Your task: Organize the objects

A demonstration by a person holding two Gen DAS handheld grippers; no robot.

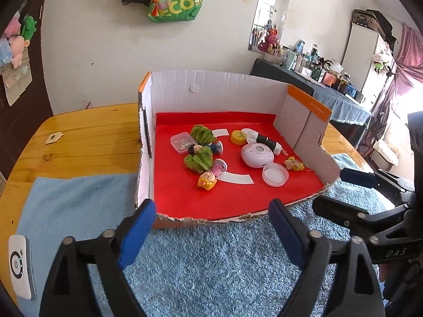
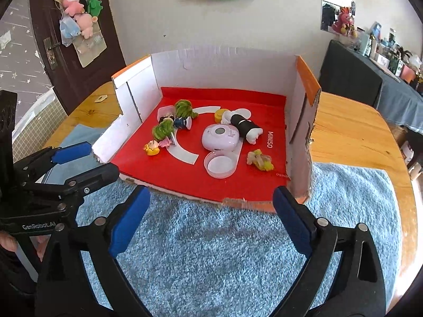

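Note:
An open-fronted cardboard box (image 1: 211, 89) with a red floor holds small toys: two green fuzzy items (image 1: 202, 133), a pink round device (image 1: 257, 155), a round clear lid (image 1: 275, 175), a yellow figure (image 1: 207, 181), a yellow cap (image 1: 238, 137), a clear square case (image 1: 182, 142). The same box (image 2: 224, 63) and pink device (image 2: 220, 137) show in the right wrist view. My left gripper (image 1: 211, 227) is open and empty over the blue rug, in front of the box. My right gripper (image 2: 211, 216) is open and empty, also in front of the box.
A fluffy blue rug (image 1: 211, 264) covers the wooden table (image 1: 79, 137) in front of the box. A white device (image 1: 19, 266) lies at the left edge. A small tag (image 1: 53, 138) lies on the table. The right gripper (image 1: 370, 206) shows at the right.

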